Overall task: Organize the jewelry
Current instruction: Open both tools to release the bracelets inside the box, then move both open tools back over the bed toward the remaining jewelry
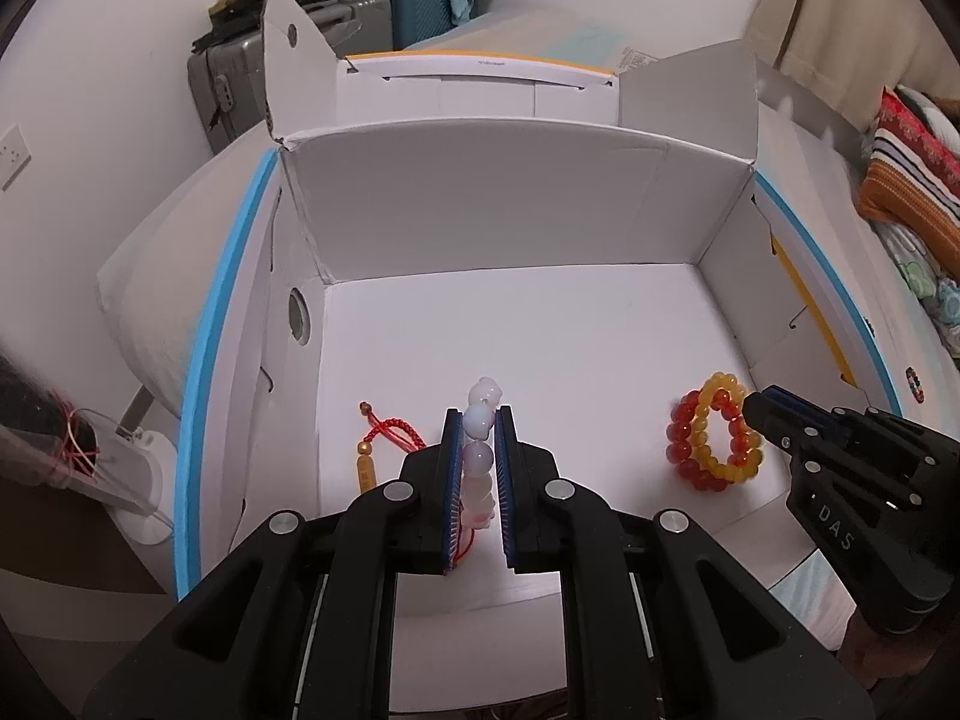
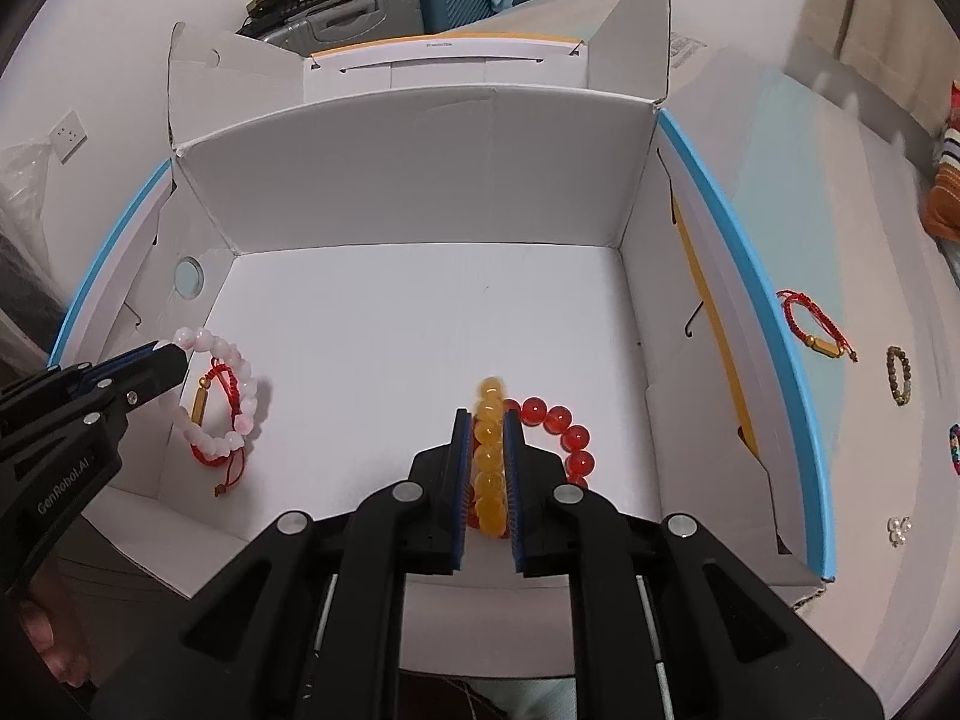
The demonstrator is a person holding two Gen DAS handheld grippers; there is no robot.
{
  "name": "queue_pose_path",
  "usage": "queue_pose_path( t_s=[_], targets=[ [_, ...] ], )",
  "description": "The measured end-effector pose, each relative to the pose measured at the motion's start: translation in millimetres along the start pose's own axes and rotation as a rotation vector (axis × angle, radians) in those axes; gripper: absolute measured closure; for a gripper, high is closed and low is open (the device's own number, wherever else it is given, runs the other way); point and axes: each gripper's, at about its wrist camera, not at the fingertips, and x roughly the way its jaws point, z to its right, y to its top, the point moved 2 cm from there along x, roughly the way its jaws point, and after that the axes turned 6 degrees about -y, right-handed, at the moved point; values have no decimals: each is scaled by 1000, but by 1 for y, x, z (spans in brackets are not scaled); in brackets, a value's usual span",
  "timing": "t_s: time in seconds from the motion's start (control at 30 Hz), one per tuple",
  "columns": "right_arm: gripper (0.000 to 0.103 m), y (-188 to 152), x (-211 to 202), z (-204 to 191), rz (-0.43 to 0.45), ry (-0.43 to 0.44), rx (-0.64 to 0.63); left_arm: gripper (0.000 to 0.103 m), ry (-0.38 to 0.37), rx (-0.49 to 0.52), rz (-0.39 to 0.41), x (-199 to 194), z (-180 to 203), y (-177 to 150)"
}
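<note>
An open white cardboard box [image 1: 516, 204] [image 2: 420, 180] holds the jewelry. My left gripper [image 1: 480, 420] is shut on a pale pink bead bracelet [image 1: 478, 456] [image 2: 225, 396] low over the box floor at its left. A red cord bracelet with a gold tube [image 1: 384, 438] [image 2: 210, 402] lies beneath it. My right gripper [image 2: 489, 420] [image 1: 750, 405] is shut on a yellow bead bracelet [image 2: 489, 468] [image 1: 711, 450], which rests against a red bead bracelet [image 2: 567, 432] [image 1: 684, 447] on the floor at the right.
Outside the box to the right lie another red cord bracelet [image 2: 813, 324], a brown bead bracelet [image 2: 900, 375], a multicoloured one [image 2: 954, 450] and small pearl pieces [image 2: 898, 529]. Suitcases [image 1: 336, 54] stand behind. Pillows [image 1: 906, 174] lie at far right.
</note>
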Motion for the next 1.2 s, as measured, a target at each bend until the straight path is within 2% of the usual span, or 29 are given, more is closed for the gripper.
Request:
queue_pose_path(
  t_s=[0.03,0.07,0.2,0.27,0.3,0.33,0.37,0.5,0.7,0.77,0.93,1.2],
  targets=[
    [73,1,-2,0,7,-3,0,92,3,-3,3,-1,-1,0],
    [67,2,-5,0,19,-9,2,92,7,-7,8,-3,-2,1],
    [54,6,-22,4,74,-25,6,91,11,-9,29,-10,0,5],
    [43,8,-33,8,109,-19,16,80,12,-12,42,-14,2,7],
    [33,7,-38,10,124,-26,21,67,11,-15,54,-17,3,9],
    [29,7,-44,14,144,-43,29,62,13,-14,67,-20,5,10],
    [28,8,-49,18,159,-48,34,60,17,-9,75,-23,7,10],
    [15,8,-66,32,201,-70,60,40,11,4,102,-30,17,12],
    [9,5,-81,63,233,-107,103,25,1,28,128,-40,37,15],
    [8,2,-84,74,234,-121,120,23,-9,41,136,-43,46,16],
    [7,-8,-90,110,235,-152,172,13,-30,81,146,-46,72,16],
    [7,-30,-103,166,239,-196,250,7,-73,145,155,-46,124,14]
  ],
)
